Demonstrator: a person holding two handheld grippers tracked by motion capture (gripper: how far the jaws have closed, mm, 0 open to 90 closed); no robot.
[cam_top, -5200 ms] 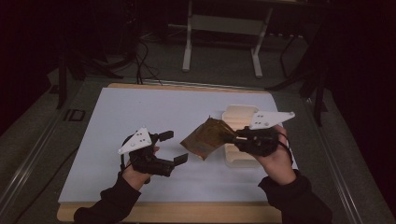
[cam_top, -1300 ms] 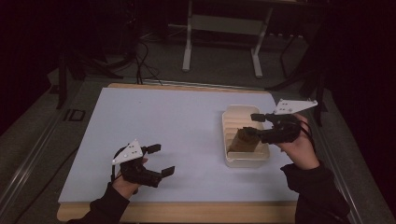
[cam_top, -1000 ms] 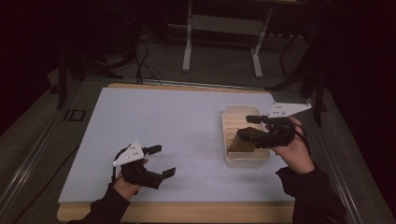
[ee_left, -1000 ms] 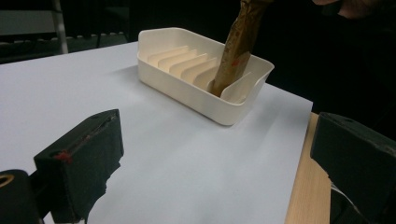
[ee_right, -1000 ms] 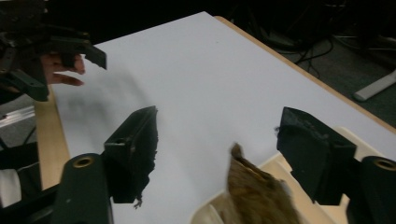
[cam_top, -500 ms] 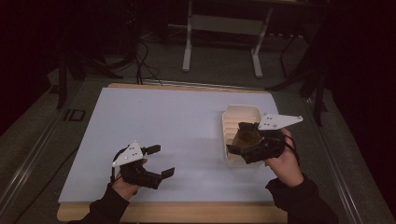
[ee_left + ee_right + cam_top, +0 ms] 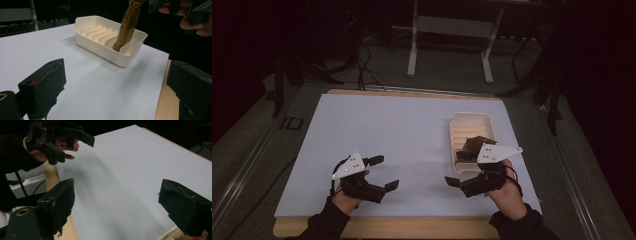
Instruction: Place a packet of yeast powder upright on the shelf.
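Note:
A cream ribbed tray [image 7: 472, 125] lies on the right side of the white table sheet [image 7: 402, 130]. A brown foil packet [image 7: 474, 145] stands on edge in the tray's near slots, leaning, with nothing holding it. The left gripper view shows the same packet [image 7: 126, 27] upright in the tray [image 7: 100, 47]. My right gripper [image 7: 458, 169] is open and empty just in front of the tray's near end, pointing left. My left gripper [image 7: 384, 172] is open and empty at the front left, pointing right. In the right gripper view, the jaws [image 7: 120, 202] stand wide apart over bare sheet.
The table's wooden front edge [image 7: 412, 226] runs just below both hands. Beyond the far edge, a metal desk frame [image 7: 449, 45] and cables [image 7: 362, 55] sit on the dark floor. A dark stand [image 7: 554, 95] rises off the table's right side.
The right gripper lowered the brown packet into the tray, let go, and drew back toward the front edge, turning to the left. The left gripper has barely moved.

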